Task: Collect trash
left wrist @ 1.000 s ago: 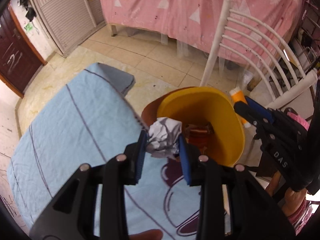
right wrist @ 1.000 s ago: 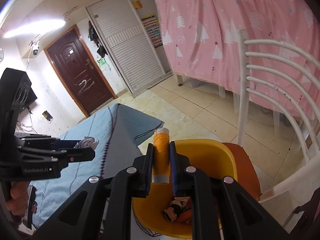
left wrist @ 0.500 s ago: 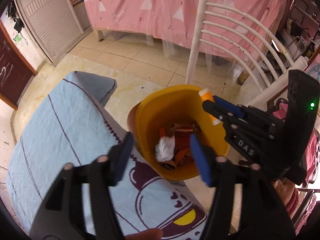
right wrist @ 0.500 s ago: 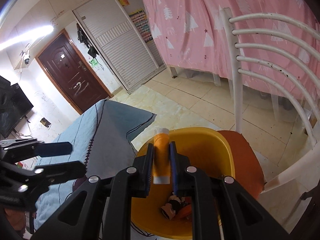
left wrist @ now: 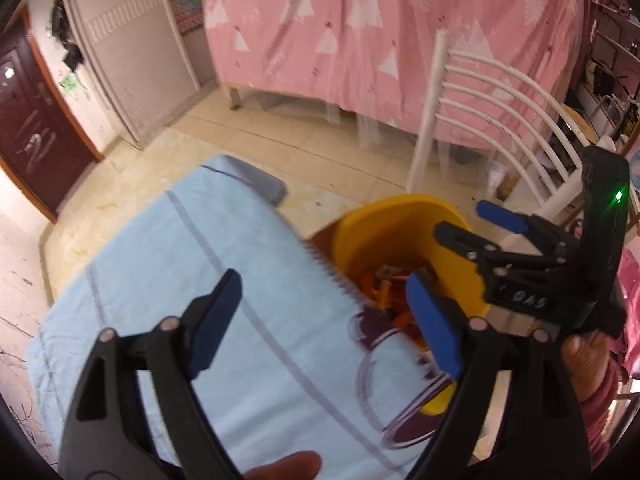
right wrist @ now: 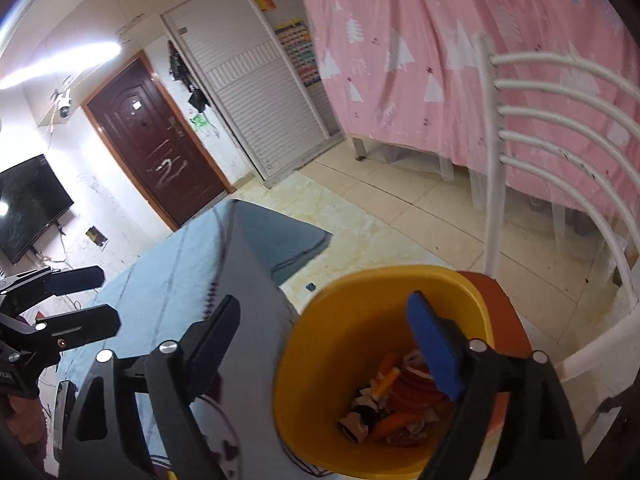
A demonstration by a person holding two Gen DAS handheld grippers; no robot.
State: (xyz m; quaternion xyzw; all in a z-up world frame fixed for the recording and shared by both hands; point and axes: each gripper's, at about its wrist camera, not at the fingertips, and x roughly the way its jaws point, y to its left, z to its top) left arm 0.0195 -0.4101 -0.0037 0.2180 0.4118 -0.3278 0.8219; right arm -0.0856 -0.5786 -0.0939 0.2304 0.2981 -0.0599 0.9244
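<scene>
A yellow bin [right wrist: 316,364] stands on an orange chair seat [right wrist: 508,320] beside the table; it also shows in the left wrist view [left wrist: 384,224]. Several pieces of trash [right wrist: 394,400] lie in its bottom. My right gripper [right wrist: 324,340] is open and empty over the bin's near rim; it also shows in the left wrist view [left wrist: 472,224]. My left gripper [left wrist: 324,316] is open and empty above the table edge, left of the bin; it also shows in the right wrist view [right wrist: 86,300].
A light blue cloth [left wrist: 180,264] covers the table. A white slatted chair back [right wrist: 560,128] rises behind the bin. A pink curtain [left wrist: 360,32], a dark red door [right wrist: 156,148] and tiled floor [right wrist: 400,208] lie beyond.
My left gripper dropped the crumpled paper ball into the bin and pulled back left. My right gripper opened and let go of the orange bottle over the bin.
</scene>
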